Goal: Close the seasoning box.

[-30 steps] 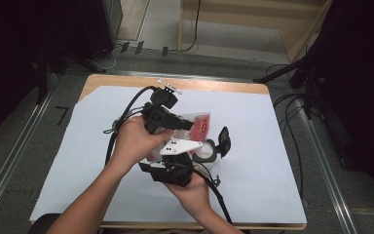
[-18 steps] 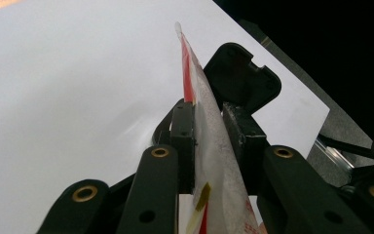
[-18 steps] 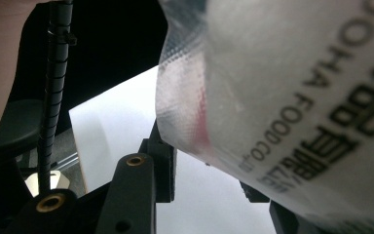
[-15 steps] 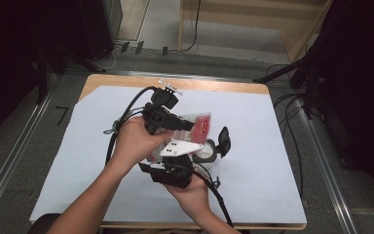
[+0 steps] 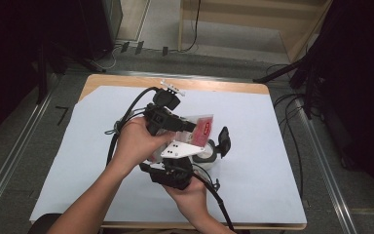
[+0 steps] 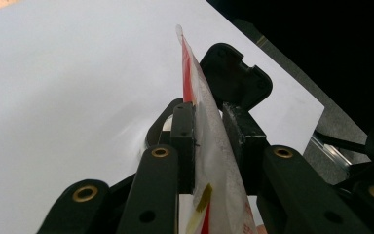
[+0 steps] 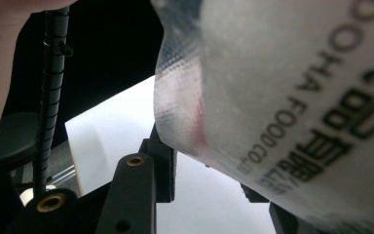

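A clear and red food packet [image 5: 204, 126] with black print is held above the table's middle. My left gripper [image 5: 195, 128] comes in from the left and is shut on it; in the left gripper view the packet [image 6: 198, 102] stands edge-on, pinched between the pads of the left gripper [image 6: 208, 139]. My right gripper [image 5: 212, 149] rises from below, one black finger [image 5: 224, 141] beside a round white thing [image 5: 207, 155]. In the right gripper view the packet [image 7: 292, 92] hangs close and hides one side of the right gripper [image 7: 209, 183], so its grip is unclear.
A white sheet [image 5: 272, 190] covers the wooden table [image 5: 126, 81]. Black cables [image 5: 126, 117] trail from both grippers across the sheet. Cables lie on the floor to the right [image 5: 292, 112], and a wooden frame [image 5: 253, 24] stands beyond the far edge.
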